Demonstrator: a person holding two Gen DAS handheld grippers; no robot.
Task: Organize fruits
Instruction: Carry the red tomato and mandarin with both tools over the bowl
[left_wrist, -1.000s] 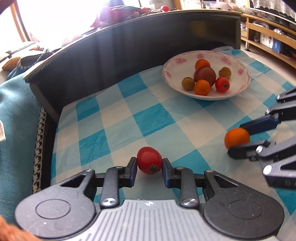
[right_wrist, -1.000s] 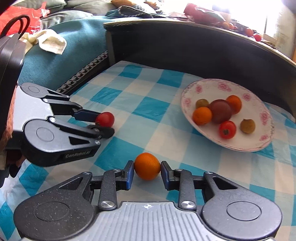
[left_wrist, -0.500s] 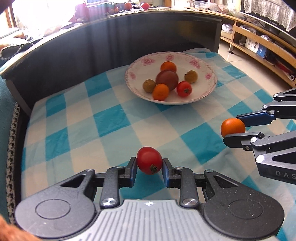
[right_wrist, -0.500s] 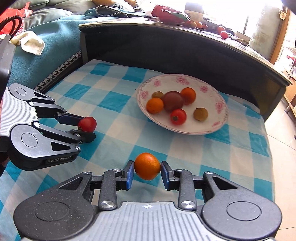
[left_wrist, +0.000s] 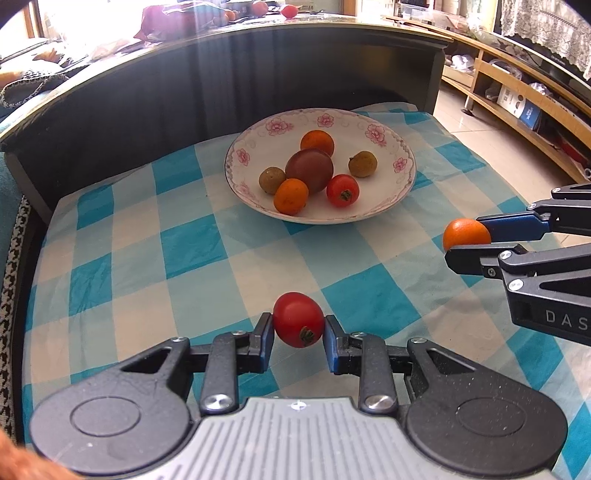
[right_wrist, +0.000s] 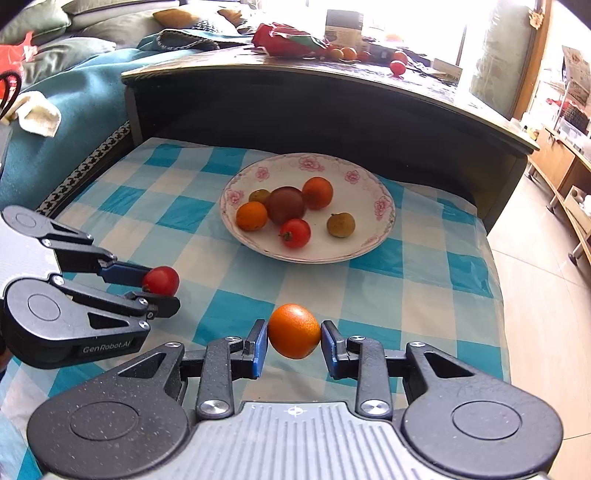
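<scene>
Red tomato (left_wrist: 298, 319) sits pinched in left tool (left_wrist: 298, 334), orange fruit (right_wrist: 294, 331) in right tool (right_wrist: 294, 345).

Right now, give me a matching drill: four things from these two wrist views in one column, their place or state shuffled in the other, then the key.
Things
1. red tomato
2. orange citrus
3. dark purple-brown fruit
4. floral plate

Places or states
A. middle of the plate, the biggest fruit there
B. clamped in the left gripper, off the cloth
C. on the checked cloth, holding six fruits
D. clamped in the right gripper, off the cloth

Pairs: 1-B, 2-D, 3-A, 4-C
</scene>
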